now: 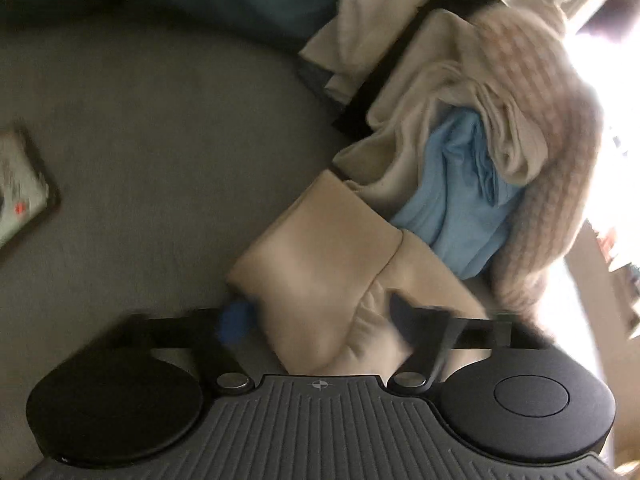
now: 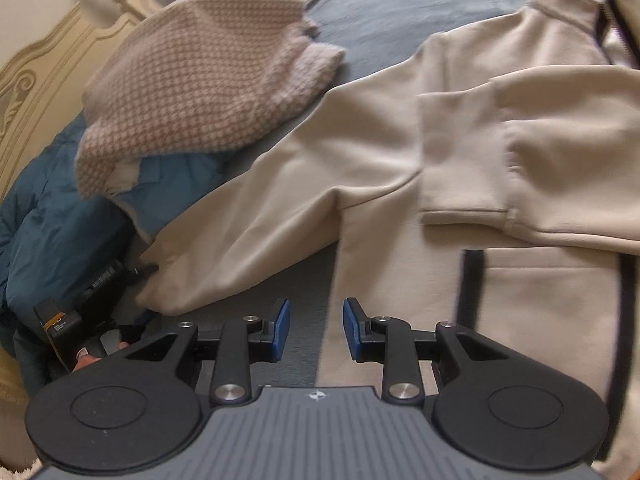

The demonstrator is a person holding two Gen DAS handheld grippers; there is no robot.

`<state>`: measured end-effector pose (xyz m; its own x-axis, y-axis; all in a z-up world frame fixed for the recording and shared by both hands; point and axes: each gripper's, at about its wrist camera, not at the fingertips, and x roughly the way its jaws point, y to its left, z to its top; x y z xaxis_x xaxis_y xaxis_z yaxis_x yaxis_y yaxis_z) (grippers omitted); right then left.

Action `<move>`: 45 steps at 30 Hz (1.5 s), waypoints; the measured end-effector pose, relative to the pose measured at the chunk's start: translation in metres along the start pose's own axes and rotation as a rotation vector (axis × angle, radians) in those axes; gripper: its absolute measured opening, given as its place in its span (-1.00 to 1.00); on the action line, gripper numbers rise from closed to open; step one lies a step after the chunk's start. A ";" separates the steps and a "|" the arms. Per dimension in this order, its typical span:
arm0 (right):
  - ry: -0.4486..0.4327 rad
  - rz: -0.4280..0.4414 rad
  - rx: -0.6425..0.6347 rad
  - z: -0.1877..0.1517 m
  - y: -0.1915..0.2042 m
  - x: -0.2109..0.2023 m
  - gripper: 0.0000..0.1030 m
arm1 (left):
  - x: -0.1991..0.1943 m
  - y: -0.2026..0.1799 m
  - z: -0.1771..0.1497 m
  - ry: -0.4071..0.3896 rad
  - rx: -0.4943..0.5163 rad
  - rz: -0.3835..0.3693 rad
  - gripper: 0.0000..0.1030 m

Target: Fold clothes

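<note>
I see the bed (image 2: 400,8) filling both views, its grey-blue cover bare in the left wrist view and crowded with clothes in the right. The biggest piece is the beige jacket (image 2: 400,152), spread flat across the bed with dark trim along its front; one sleeve runs down to the left and the other is folded across the chest. Beside it, toward the carved cream headboard (image 2: 48,64), sits a checked knit sweater (image 2: 200,80) heaped on a dark teal quilted garment (image 2: 60,220). From the left wrist view I also make out a light blue garment (image 1: 460,184) tucked in that same pile under the knit.

My left gripper (image 1: 320,320) is pinching the beige jacket's sleeve cuff (image 1: 320,264): the fabric bunches between the two fingers, though the picture is blurred there. My right gripper (image 2: 316,330) hovers just off the jacket's lower edge, its blue pads (image 2: 282,328) apart with only bare bed cover between them, holding nothing.

In the right wrist view I see the other gripper's handle and a hand (image 2: 96,356) at the sleeve end. A small card or booklet (image 1: 24,188) lies on the bed, well apart.
</note>
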<state>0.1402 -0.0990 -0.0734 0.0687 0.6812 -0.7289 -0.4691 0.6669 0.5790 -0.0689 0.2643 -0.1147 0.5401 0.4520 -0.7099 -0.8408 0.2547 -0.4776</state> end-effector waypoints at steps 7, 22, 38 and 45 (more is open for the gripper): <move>-0.067 -0.045 0.073 -0.002 -0.030 -0.023 -0.40 | -0.038 -0.069 -0.022 -0.131 0.381 -0.138 -0.80; -0.262 -0.062 0.287 -0.013 -0.103 -0.086 -0.40 | -0.055 -0.232 -0.209 0.158 1.117 -0.635 -0.78; -0.092 0.164 0.600 -0.022 -0.151 -0.029 -0.18 | -0.070 -0.178 -0.240 0.337 1.089 -0.685 0.35; -0.034 0.161 0.633 -0.030 -0.150 -0.020 -0.18 | -0.069 -0.174 -0.235 0.350 1.055 -0.703 0.35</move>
<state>0.1831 -0.2215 -0.1566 0.0740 0.7898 -0.6089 0.1323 0.5974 0.7909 0.0483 -0.0118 -0.1041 0.7175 -0.2535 -0.6488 0.0853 0.9564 -0.2793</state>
